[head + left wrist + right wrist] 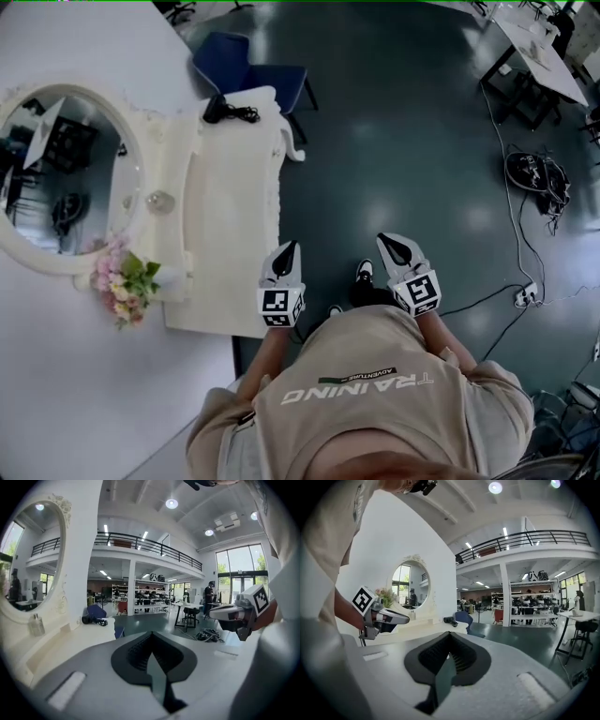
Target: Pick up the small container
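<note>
We judge the task to be at its very start: the reach has not begun and nothing is held. The left gripper [286, 251] hangs at the near edge of the white table [234, 234], its jaws closed tight on nothing, as its own view shows plainly. The right gripper [397, 248] is held beside it over the dark floor [403, 141], well apart from the table, with its jaws likewise together and empty. The container [160, 201] is, we think, the small round clear thing on the raised ledge [178, 225] at the foot of the mirror [56, 169]. It is too small in the head view for us to be sure of its shape. In the left gripper view it shows as a little clear jar standing upright close to the mirror's frame. The flowers [122, 281] sit near it on the same side, nearer to us. The left gripper is the closer of the two, so the next move seems to fall to it. It calls for parting the jaws first, then carrying the gripper across the table toward the ledge. It should come at the container from the open table side, clear of the flowers and the frame, and close on it only once the pads stand on either side.
</note>
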The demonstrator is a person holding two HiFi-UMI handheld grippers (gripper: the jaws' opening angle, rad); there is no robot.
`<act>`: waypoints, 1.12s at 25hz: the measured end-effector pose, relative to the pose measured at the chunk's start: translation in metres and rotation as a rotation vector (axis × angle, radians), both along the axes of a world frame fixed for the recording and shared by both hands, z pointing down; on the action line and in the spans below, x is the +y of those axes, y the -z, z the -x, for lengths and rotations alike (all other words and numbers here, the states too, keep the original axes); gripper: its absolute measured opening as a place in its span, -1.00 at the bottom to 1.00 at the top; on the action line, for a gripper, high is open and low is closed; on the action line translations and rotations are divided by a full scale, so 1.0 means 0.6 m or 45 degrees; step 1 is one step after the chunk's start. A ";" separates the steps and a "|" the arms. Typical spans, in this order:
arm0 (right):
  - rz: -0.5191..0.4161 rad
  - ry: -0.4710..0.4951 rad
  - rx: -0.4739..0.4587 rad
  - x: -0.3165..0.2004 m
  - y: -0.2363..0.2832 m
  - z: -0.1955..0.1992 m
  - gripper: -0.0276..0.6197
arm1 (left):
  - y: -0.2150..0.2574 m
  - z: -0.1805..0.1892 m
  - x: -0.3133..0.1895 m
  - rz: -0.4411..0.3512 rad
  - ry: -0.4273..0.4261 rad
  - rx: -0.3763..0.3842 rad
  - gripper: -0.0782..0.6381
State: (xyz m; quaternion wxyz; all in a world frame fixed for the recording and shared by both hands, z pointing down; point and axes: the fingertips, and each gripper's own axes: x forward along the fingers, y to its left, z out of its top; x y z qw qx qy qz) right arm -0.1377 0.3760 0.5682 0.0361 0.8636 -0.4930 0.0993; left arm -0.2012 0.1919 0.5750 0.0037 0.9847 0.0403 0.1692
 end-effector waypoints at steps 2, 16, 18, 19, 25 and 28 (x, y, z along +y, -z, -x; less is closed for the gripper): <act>-0.026 0.002 -0.004 0.003 -0.001 -0.042 -0.91 | 0.024 -0.045 0.004 -0.061 -0.011 0.037 -0.74; -0.117 0.055 -0.045 0.019 -0.014 -0.208 -0.91 | 0.027 -0.172 0.019 -0.038 0.079 -0.024 -0.74; -0.106 0.078 -0.046 0.013 -0.019 -0.212 -0.91 | 0.027 -0.181 0.011 -0.036 0.090 -0.034 -0.74; -0.101 0.085 -0.038 0.009 -0.019 -0.217 -0.91 | 0.024 -0.187 0.008 -0.034 0.089 -0.041 -0.74; -0.085 0.047 -0.019 0.001 -0.015 -0.279 -0.91 | 0.002 -0.257 -0.006 -0.011 0.064 -0.075 -0.74; -0.053 0.027 -0.012 0.001 -0.010 -0.316 -0.91 | 0.002 -0.305 -0.009 0.010 0.040 -0.063 -0.74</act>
